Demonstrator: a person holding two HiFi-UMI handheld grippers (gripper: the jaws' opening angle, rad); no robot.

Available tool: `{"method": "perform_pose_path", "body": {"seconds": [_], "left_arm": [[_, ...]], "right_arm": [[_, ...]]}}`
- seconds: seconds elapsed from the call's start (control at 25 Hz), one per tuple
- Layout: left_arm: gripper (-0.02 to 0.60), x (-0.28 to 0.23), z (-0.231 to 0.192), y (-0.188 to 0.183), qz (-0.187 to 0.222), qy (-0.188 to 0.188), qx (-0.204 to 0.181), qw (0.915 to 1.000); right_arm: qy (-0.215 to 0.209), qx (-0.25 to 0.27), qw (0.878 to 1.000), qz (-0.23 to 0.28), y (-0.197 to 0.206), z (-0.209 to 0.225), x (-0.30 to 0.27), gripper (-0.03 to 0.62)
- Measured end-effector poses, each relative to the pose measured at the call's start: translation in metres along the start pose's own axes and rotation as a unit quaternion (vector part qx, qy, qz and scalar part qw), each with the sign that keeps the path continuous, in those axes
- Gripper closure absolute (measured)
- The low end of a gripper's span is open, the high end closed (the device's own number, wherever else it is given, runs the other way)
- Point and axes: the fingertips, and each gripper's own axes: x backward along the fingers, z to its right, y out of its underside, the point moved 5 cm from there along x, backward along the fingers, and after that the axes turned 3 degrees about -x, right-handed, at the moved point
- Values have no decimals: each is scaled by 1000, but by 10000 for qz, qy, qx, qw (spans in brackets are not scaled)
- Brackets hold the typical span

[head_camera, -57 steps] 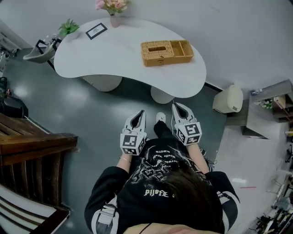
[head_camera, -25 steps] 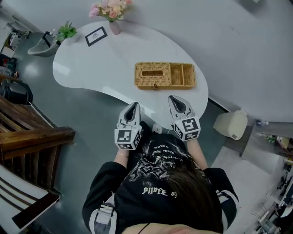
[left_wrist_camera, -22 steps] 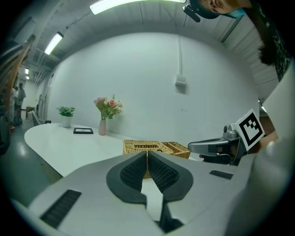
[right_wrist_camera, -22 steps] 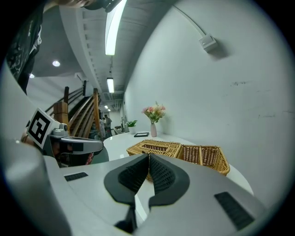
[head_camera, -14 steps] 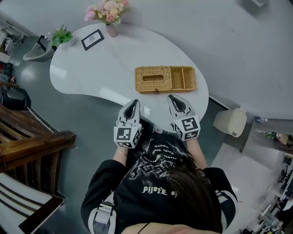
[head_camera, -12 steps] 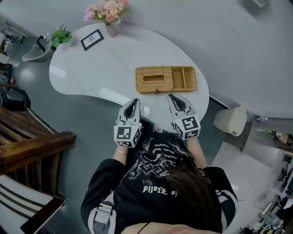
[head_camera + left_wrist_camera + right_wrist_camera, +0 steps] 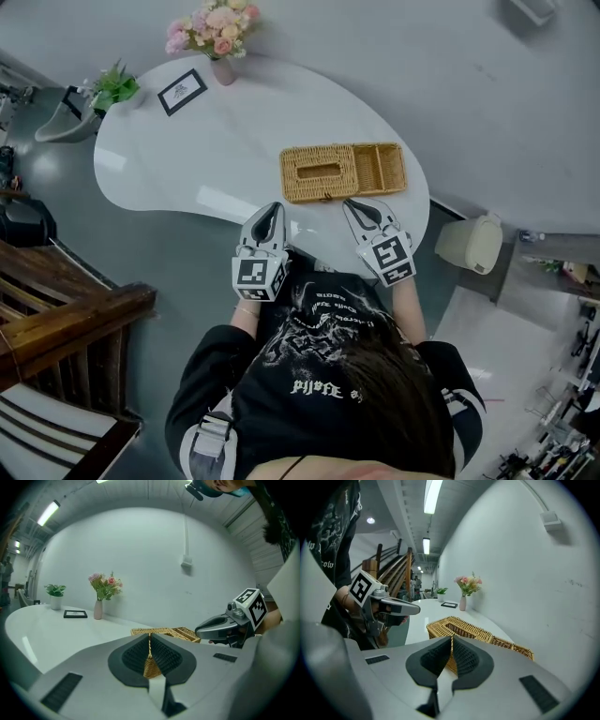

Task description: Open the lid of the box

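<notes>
Progress: nothing of the task is done yet; the lid (image 7: 319,171) lies flat and shut on the box (image 7: 343,172), and neither claw has hold of it.
Box: a wicker box on the white desk (image 7: 225,122), close to the desk's near edge; the lid covers its left part, and an open compartment (image 7: 379,168) takes up its right part.
Lid detail: a slot is cut in its top; a small dark bit at its near edge may be a tab or catch, but it is too small to tell.
Left claw (image 7: 150,638): clenched on nothing, jaws pressed together; it hovers near the box's near left corner, apart from it, pointing at the box.
Right claw (image 7: 451,642): also clenched and empty; its tip sits just beside the box's near side, about where lid meets compartment.
Hands: both held low in front of the body, side by side, claws level and aimed at the box.
Left to do: part a claw's jaws, take the lid's near edge and lift it.
Beyond the box: a vase (image 7: 222,67) of flowers, well apart.
</notes>
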Motion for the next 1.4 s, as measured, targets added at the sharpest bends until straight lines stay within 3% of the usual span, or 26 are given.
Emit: {"method": "perform_pose_path", "body": {"seconds": [0.12, 0.2, 0.64, 1.0, 1.12, 1.4], "left_arm": [[556, -5, -6, -1, 30, 105, 54, 9999], [555, -7, -12, -3, 32, 120, 49, 9999], [557, -23, -31, -4, -1, 369, 13, 9993], [557, -35, -39, -9, -17, 464, -78, 9989], [557, -34, -41, -7, -42, 425, -62, 9991], [556, -32, -42, -2, -80, 403, -23, 9992]], "right_arm": [[-187, 283, 9987, -391, 6, -6, -8, 559], [-332, 424, 9968, -589, 8, -9, -14, 492], [-365, 914, 9901, -998, -1, -12, -34, 480], [-374, 1250, 9838, -1233, -2, -13, -51, 480], [-305, 1391, 9815, -1283, -4, -13, -53, 553], [-448, 1386, 9794, -1400, -4, -17, -54, 557]]}}
